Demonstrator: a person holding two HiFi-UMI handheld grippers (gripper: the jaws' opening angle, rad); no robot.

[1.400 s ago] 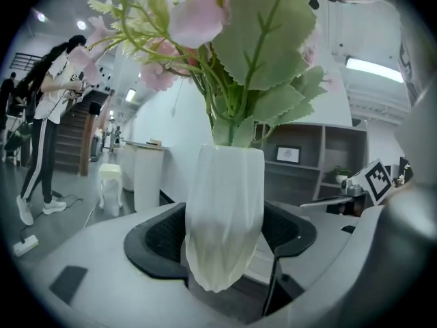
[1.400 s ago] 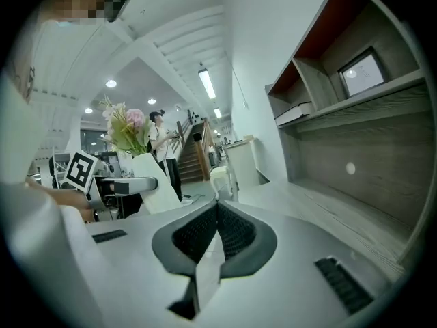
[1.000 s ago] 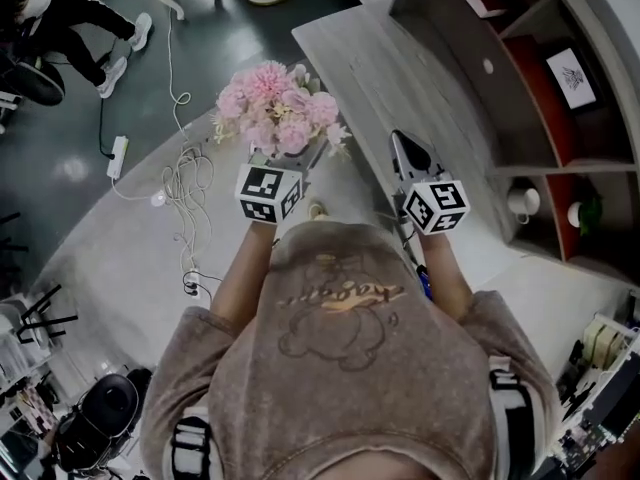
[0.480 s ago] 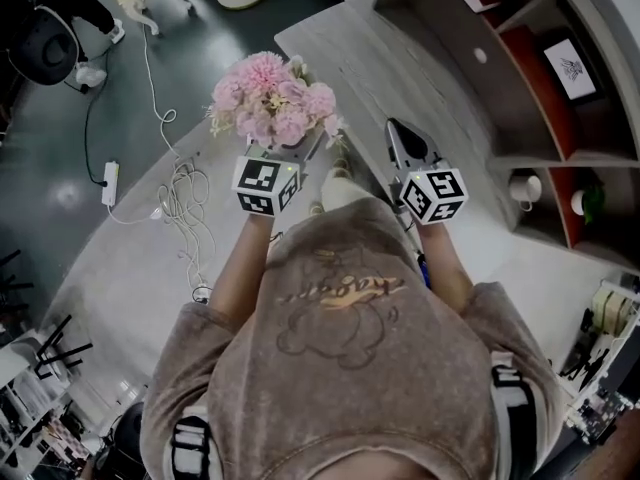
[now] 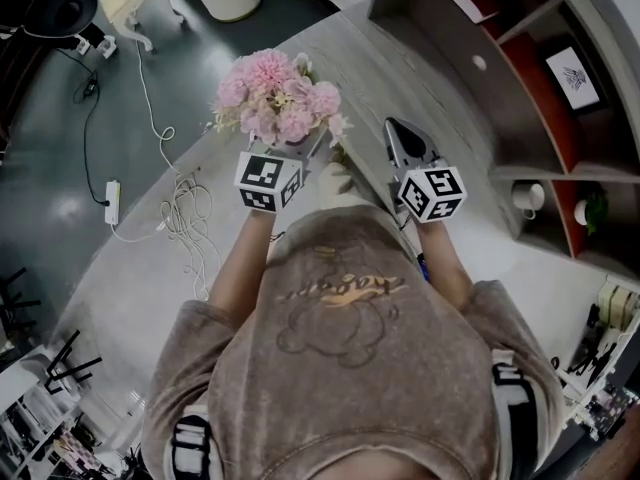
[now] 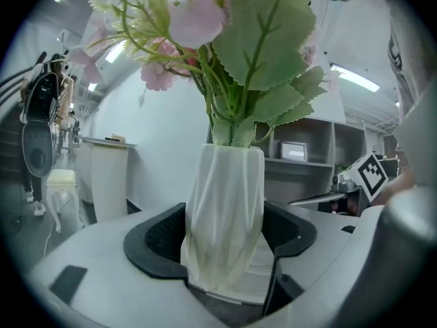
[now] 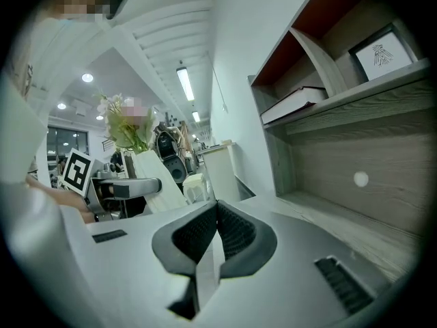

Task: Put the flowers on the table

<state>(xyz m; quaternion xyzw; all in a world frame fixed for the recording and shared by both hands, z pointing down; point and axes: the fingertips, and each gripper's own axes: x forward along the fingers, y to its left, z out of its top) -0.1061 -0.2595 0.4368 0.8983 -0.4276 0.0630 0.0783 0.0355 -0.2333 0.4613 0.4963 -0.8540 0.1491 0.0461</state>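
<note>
left gripper (image 6: 225,251): jaws are clamping the white vase (image 6: 225,203) low on its body, with a pad on each side and the vase standing upright between them.
right gripper (image 7: 215,241): jaws are pressing together on nothing. It is hanging over the table (image 5: 400,78) near its front edge, beside the shelf unit (image 5: 540,98).
flowers (image 5: 275,98): the pink bunch is sitting in the vase, carried in the air at the table's left edge and not resting on the top.
step: reading this as the carry-in just before set-down.
placement: I'd be bringing the vase inboard from the left edge, over bare top and well clear of the shelf unit.
lowering: going straight down with the vase vertical until the base is sitting flat — no releasing in the air.
release: opening the jaws only once the table is carrying the weight, then backing out along the jaw line so the pads aren't dragging the vase.
risk: the load is looking top-heavy, with a big head on a narrow vase and a low grip, so any tilt or a one-edge landing is likely tipping it.
right gripper use: it's free — steadying the vase body if it wobbles.
</note>
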